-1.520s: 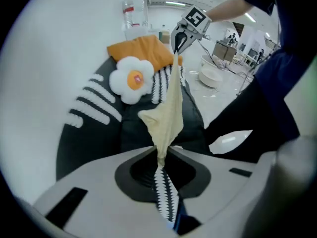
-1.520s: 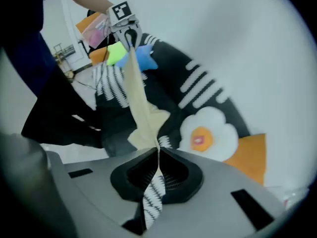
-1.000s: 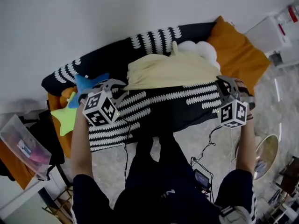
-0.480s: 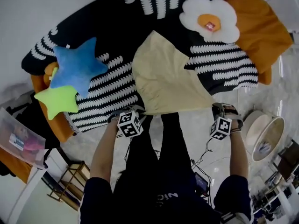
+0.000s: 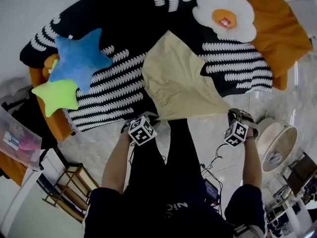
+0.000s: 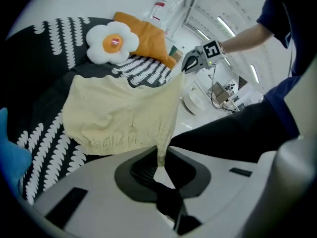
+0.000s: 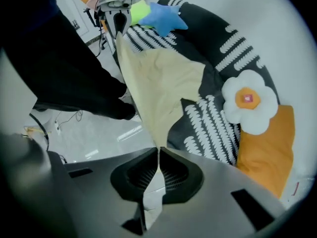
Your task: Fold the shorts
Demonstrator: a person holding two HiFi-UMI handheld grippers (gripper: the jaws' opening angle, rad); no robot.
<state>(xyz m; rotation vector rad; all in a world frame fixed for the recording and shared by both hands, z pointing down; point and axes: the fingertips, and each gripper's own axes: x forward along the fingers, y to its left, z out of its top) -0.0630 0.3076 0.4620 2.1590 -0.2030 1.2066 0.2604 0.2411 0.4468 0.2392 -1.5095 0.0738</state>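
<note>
Pale yellow shorts [image 5: 181, 81] lie spread on the black-and-white striped blanket [image 5: 114, 95], their near edge stretched taut between my two grippers at the bed's front edge. My left gripper [image 5: 151, 117] is shut on one near corner, and the cloth runs straight into its closed jaws [image 6: 161, 155]. My right gripper [image 5: 232, 114] is shut on the other near corner [image 7: 158, 152]. In the left gripper view the shorts [image 6: 116, 110] show a gathered elastic hem, with the right gripper [image 6: 194, 62] at the far end. The right gripper view shows the shorts [image 7: 158, 81] stretching up to the left gripper [image 7: 116, 11].
A blue star pillow [image 5: 79, 58] and a green one [image 5: 55, 95] lie on the bed's left. A fried-egg pillow [image 5: 225, 16] and an orange cushion [image 5: 275, 29] are at the right. On the floor are a round white object [image 5: 277, 145], cables [image 5: 213, 165] and a wooden rack [image 5: 72, 192].
Both grippers have come down and toward the person with the shorts. The shorts hung raised in front of the bed before; now they lie laid out on the blanket.
</note>
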